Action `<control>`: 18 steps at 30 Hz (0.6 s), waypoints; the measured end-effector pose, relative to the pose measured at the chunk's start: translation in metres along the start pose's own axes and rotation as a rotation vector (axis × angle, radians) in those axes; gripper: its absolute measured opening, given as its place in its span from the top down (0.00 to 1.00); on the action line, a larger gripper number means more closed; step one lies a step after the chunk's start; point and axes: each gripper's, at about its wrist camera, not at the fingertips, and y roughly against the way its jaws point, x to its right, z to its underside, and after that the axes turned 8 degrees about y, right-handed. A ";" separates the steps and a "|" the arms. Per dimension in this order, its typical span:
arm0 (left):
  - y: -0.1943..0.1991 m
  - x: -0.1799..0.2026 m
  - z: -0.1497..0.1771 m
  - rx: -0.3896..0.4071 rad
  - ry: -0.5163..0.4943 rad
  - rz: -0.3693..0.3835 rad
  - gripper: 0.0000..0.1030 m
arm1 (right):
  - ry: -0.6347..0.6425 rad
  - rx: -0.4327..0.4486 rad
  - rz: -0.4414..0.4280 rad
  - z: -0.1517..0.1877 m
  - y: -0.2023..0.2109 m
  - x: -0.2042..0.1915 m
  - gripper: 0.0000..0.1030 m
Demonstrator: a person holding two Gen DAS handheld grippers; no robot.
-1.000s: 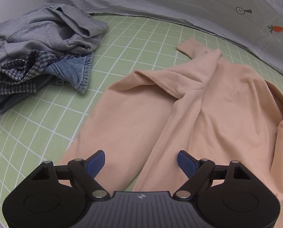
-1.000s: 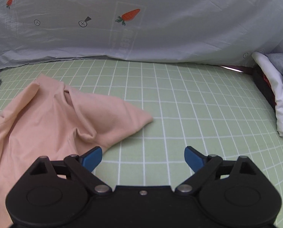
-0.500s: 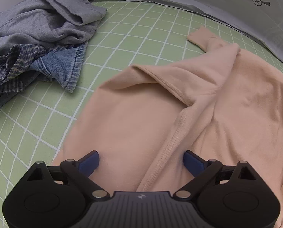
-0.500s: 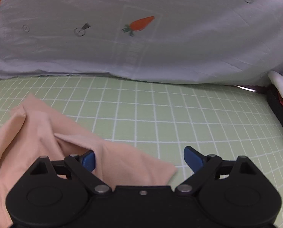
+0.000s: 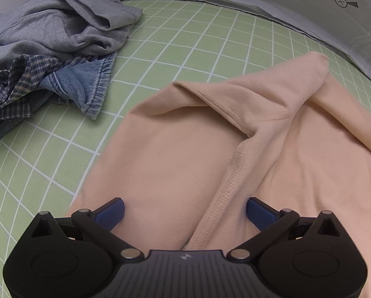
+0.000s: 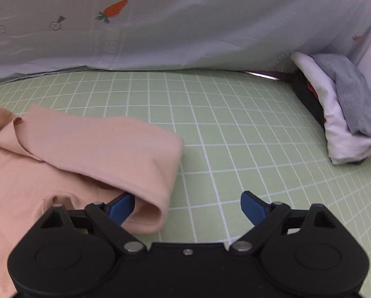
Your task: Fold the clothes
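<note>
1. A peach shirt (image 5: pixel 185 154) lies spread on a green mat with white squares (image 5: pixel 175 34). In the left wrist view it fills the middle and the right of the frame
2. The left gripper (image 5: pixel 184 212) is at the bottom middle of that view. Its jaws are opening and stand wide. The shirt, with a stitched seam (image 5: pixel 225 193) running through it, lies flat between the blue fingers (image 5: pixel 111 211). The fingers do not pinch it
3. In the upper left of the left wrist view sits a messy pile: a grey top (image 5: pixel 58 22), a checked shirt (image 5: pixel 14 82) and blue jeans (image 5: pixel 86 82). The pile is near the peach shirt but does not touch it
4. In the right wrist view the peach shirt (image 6: pixel 68 159) fills the left side. A folded-over flap of it (image 6: pixel 140 154) reaches toward the middle
5. The right gripper (image 6: pixel 186 206) is at the bottom middle, jaws wide. The flap's edge lies against its left blue finger (image 6: pixel 120 206). The right finger is over bare mat (image 6: pixel 235 129)
6. A folded stack of white and grey clothes (image 6: pixel 342 114) sits at the right edge
7. A pale sheet with carrots on it (image 6: pixel 185 19) hangs across the top
</note>
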 end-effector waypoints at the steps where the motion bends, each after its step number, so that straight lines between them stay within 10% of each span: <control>1: 0.000 0.000 0.000 0.001 0.000 0.000 0.00 | 0.060 0.014 -0.010 -0.006 -0.002 -0.011 0.10; 8: -0.001 -0.001 0.000 0.006 0.003 0.002 0.00 | 0.369 0.022 -0.092 -0.038 -0.031 -0.068 0.14; 10: -0.001 -0.001 0.000 0.008 0.002 0.002 0.00 | 0.388 0.011 -0.117 -0.042 -0.039 -0.074 0.36; 13: -0.001 -0.001 0.000 0.010 0.003 0.002 0.00 | 0.288 0.022 -0.166 -0.045 -0.040 -0.058 0.77; 18: 0.000 -0.002 0.000 0.009 0.003 0.003 0.00 | -0.084 0.111 -0.182 -0.034 -0.021 0.018 0.92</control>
